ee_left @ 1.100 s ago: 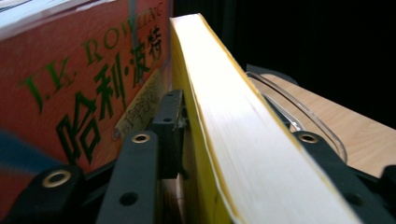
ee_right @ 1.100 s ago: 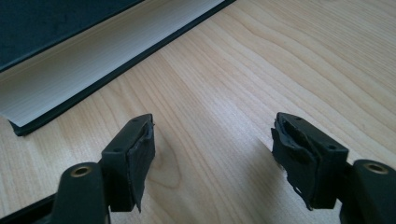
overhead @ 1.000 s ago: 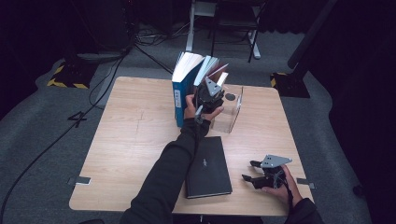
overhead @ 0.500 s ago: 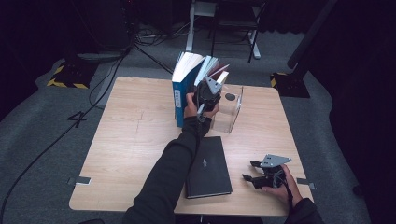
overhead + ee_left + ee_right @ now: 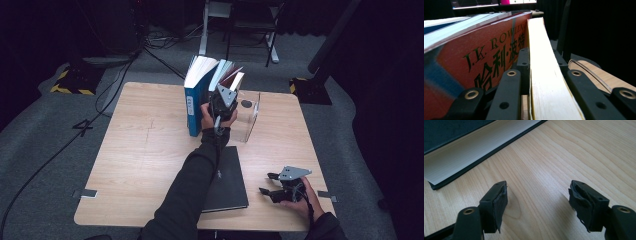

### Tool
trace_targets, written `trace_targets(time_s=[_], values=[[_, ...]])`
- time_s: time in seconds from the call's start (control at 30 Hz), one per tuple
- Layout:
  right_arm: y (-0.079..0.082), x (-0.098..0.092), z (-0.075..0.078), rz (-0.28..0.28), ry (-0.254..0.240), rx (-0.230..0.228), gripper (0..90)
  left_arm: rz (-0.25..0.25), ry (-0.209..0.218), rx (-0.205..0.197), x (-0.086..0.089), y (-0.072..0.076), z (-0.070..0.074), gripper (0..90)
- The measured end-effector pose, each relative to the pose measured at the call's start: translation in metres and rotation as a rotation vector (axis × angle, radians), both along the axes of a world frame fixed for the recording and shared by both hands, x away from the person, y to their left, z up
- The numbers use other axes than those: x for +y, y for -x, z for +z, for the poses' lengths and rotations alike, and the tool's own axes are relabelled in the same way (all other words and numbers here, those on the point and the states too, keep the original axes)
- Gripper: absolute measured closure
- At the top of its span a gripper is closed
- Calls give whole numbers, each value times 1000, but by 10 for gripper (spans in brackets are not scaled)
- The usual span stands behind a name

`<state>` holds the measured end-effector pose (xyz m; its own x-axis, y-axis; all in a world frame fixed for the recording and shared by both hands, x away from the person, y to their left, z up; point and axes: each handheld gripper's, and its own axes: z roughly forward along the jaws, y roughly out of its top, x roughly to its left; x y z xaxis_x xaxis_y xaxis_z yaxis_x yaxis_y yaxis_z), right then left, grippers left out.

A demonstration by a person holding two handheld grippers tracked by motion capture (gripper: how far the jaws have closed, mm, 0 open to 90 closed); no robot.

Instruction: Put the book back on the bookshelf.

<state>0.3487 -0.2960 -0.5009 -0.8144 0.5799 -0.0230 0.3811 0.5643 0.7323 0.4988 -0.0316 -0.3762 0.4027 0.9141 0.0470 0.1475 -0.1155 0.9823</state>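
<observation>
- The left claw (image 5: 226, 95) is seen near the surface's (image 5: 150, 150) far edge, at about 12 o'clock from its middle, raised at the row of upright books.
- Its jaws have just been closing and are now clamped on the fore-edge of a yellowed book (image 5: 546, 75); in the left gripper view a pad is pressed against each side of the page block.
- A red book (image 5: 481, 62) with green lettering is stood just beside the held one; a blue book (image 5: 192, 102) is placed at the row's 9 o'clock end.
- A clear bookend (image 5: 248, 116) is stood at 3 o'clock of the row.
- A black book (image 5: 227, 177) is laid flat at about 6 o'clock from the row.
- The right claw (image 5: 272, 192) is rested on the surface at 3 o'clock of the black book, its jaws held apart with nothing between them.
</observation>
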Motion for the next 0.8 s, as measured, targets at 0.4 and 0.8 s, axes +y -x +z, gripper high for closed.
trace_targets(time_s=[0.4,0.8], values=[[0,0,0,0,2,2,311,7,-15,15,0,1,0,671],[0,-5,1,-11,-1,3,308,-201,-57,22,16,25,-7,409]])
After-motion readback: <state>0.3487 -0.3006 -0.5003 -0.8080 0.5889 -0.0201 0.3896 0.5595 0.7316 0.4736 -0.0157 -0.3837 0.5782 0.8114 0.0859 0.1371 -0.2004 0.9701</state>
